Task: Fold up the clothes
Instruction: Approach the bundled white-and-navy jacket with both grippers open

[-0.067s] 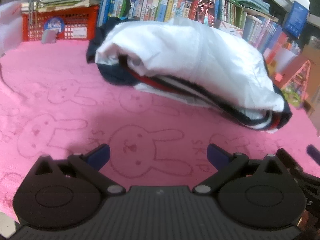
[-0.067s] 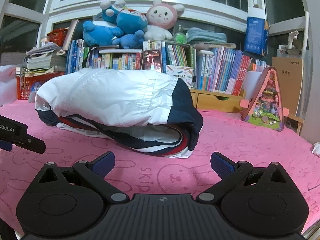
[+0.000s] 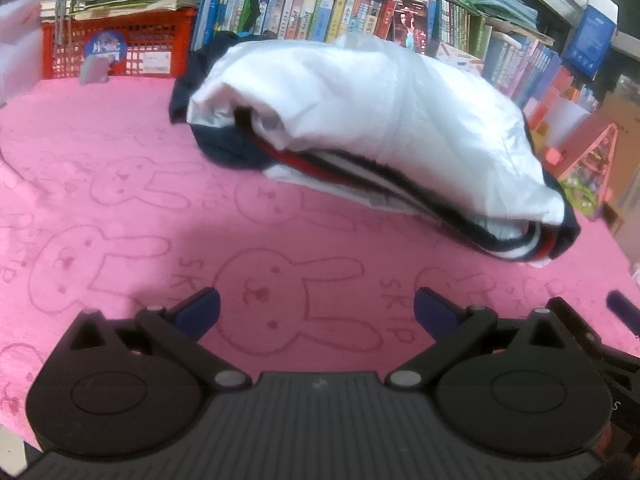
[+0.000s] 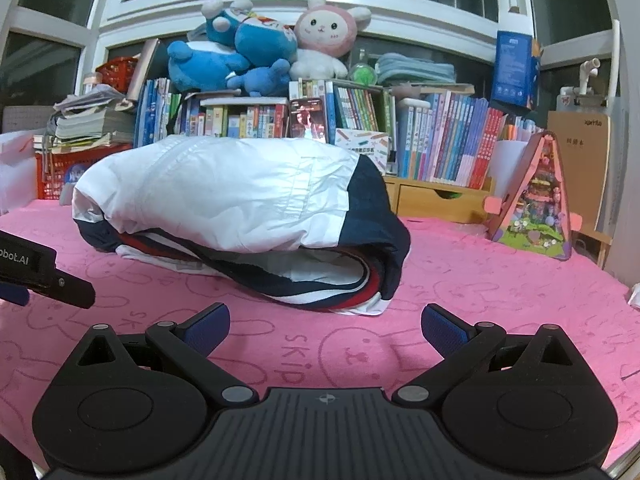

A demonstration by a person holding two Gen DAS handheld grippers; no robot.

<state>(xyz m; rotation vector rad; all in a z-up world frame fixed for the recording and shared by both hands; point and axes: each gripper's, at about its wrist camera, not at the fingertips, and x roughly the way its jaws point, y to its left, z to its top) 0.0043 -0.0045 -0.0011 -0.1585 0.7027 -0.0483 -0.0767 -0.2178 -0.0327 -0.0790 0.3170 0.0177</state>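
A white jacket (image 3: 360, 112) with navy and red trim lies folded in a thick bundle on the pink rabbit-print cloth (image 3: 120, 240). It also shows in the right wrist view (image 4: 224, 200), lying a little beyond the fingers. My left gripper (image 3: 316, 312) is open and empty, low over the cloth, short of the bundle. My right gripper (image 4: 324, 328) is open and empty, in front of the bundle's navy end. The left gripper's body (image 4: 36, 276) shows at the left edge of the right wrist view.
A red basket (image 3: 120, 48) and stacked papers stand at the back left. Rows of books (image 4: 440, 148) and plush toys (image 4: 260, 56) line the back. A pink triangular toy house (image 4: 536, 204) stands at the right. The cloth's right edge (image 3: 616, 256) drops off.
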